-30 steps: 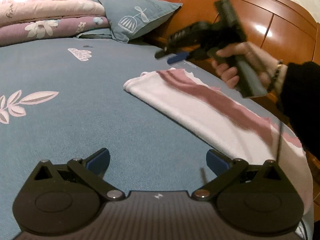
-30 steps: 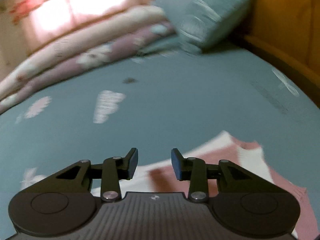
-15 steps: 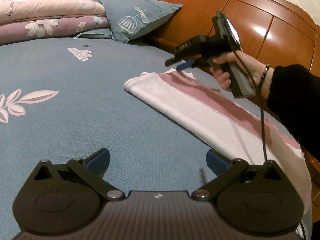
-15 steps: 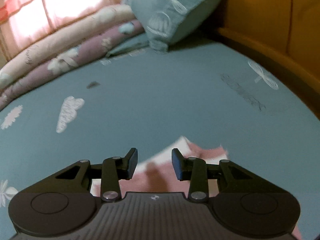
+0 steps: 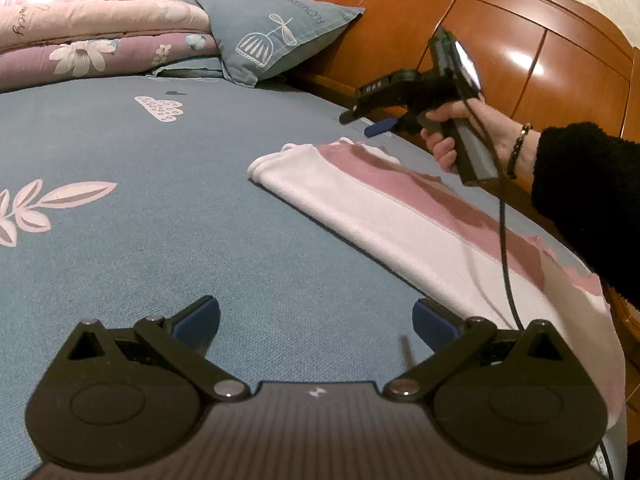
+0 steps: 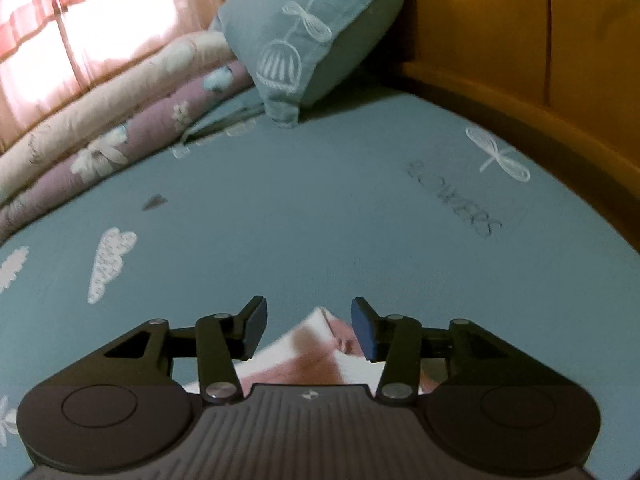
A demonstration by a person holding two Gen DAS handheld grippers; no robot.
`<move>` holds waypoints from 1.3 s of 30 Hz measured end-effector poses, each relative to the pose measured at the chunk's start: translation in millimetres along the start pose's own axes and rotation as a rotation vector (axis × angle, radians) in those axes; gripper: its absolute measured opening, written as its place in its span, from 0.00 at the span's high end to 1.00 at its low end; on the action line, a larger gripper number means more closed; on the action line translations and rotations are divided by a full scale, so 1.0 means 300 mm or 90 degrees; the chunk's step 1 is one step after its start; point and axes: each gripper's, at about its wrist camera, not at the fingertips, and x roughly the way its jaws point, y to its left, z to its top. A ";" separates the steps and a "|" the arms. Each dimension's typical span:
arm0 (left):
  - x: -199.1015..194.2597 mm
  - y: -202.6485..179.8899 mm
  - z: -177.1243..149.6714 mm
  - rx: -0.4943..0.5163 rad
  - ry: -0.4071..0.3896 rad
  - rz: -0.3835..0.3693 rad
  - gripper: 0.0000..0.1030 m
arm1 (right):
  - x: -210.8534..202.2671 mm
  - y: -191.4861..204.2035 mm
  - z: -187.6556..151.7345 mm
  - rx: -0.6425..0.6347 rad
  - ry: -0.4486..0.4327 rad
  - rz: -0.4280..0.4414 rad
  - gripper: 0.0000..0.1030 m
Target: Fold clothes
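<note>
Right now my right gripper (image 6: pixel 307 326) hangs over the far end of the pink-and-white garment (image 5: pixel 400 216), jaws just opening, half-wide, pressing nothing. The garment lies as a long folded strip on the bed (image 5: pixel 160 200) along the headboard (image 5: pixel 500 68) side. My left gripper (image 5: pixel 316 322) stands wide and empty above bare sheet. It looks soft, light and limp; I'd pinch both layers at that end corner.

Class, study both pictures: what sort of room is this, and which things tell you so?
Most likely a bedroom: a blue printed bedsheet covers a mattress, a pillow leans against a wooden headboard, beside folded quilts.
</note>
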 end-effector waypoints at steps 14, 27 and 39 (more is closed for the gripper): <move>0.001 0.004 0.002 -0.001 0.000 -0.002 0.01 | -0.142 -0.090 -0.045 0.059 0.028 0.051 0.40; 0.000 -0.001 0.009 0.003 0.003 -0.001 0.01 | -0.388 -0.211 -0.111 0.122 0.037 0.073 0.33; 0.120 -0.224 0.262 0.008 0.073 -0.157 0.01 | -0.483 -0.403 -0.346 0.212 0.103 0.179 0.17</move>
